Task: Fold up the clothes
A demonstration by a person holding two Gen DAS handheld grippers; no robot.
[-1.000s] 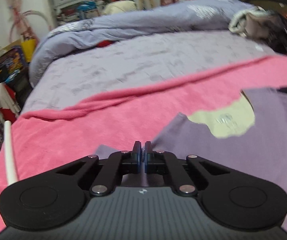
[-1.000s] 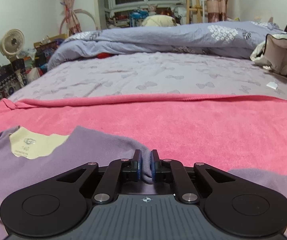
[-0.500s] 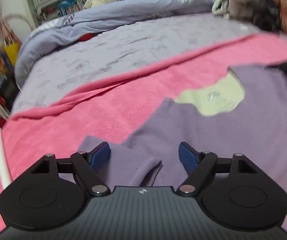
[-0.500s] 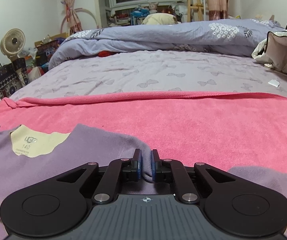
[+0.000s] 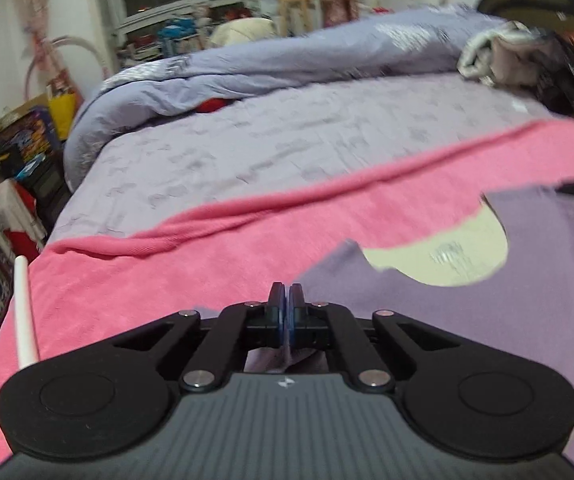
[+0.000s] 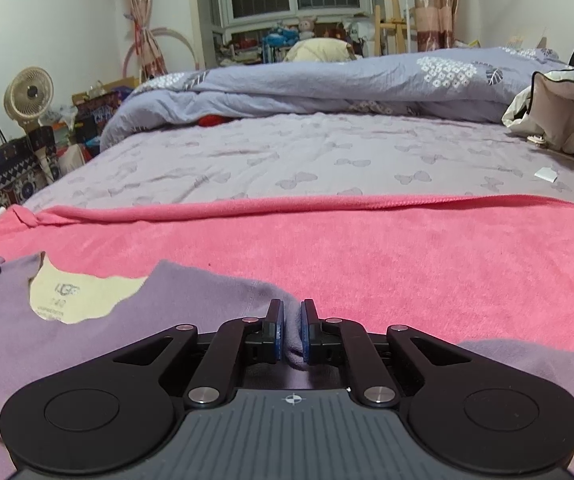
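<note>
Right wrist view gave us the bed point(image 6: 327, 160) first, its sheet running back to a rumpled duvet point(image 6: 327, 80), with a pink towel point(image 6: 407, 256) spread across the near part. On the towel lay the task's thing, a purple top point(image 6: 191, 300), spread out with its pale inner neck lining point(image 6: 83, 292) showing.

We judged the folding barely begun: the top lay mostly flat, no finished fold showed, and other clothes sat heaped at the bed's right edge point(image 6: 567, 112). Lifting and laying over both pinched parts was left.

Our right gripper point(image 6: 291, 328) stood nearly closed, its jaws clamped on a ridge of purple cloth at the top's far edge. In the left wrist view, our left gripper point(image 5: 286, 312) had its jaws pressed together, and purple fabric point(image 5: 283, 356) showed bunched between them lower down, so we took it to hold the top's edge too.
</note>
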